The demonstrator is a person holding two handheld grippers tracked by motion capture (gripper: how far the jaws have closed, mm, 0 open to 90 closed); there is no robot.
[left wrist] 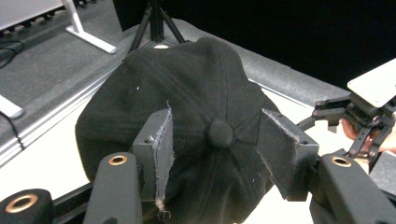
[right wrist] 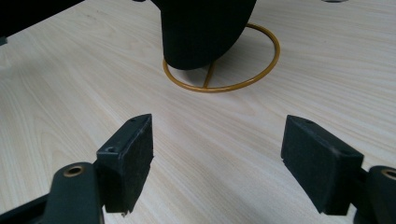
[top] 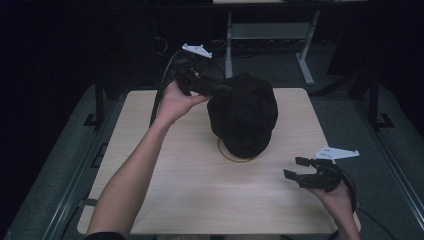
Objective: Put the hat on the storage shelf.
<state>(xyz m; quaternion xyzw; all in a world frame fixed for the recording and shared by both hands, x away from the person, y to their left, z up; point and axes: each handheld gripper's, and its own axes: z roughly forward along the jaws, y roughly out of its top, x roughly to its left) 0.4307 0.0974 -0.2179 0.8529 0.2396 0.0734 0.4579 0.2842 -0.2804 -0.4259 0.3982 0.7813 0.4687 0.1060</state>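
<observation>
The black cap [top: 243, 114] sits on a gold wire stand [right wrist: 223, 70] at bench centre, the left tool [left wrist: 215, 149] wide around its crown from ten o'clock, nearer than the wide, empty right tool [top: 298, 168] at four o'clock.

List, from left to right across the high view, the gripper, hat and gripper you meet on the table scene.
Left gripper → black cap on its gold wire stand → right gripper, fingers apart over the table.
</observation>
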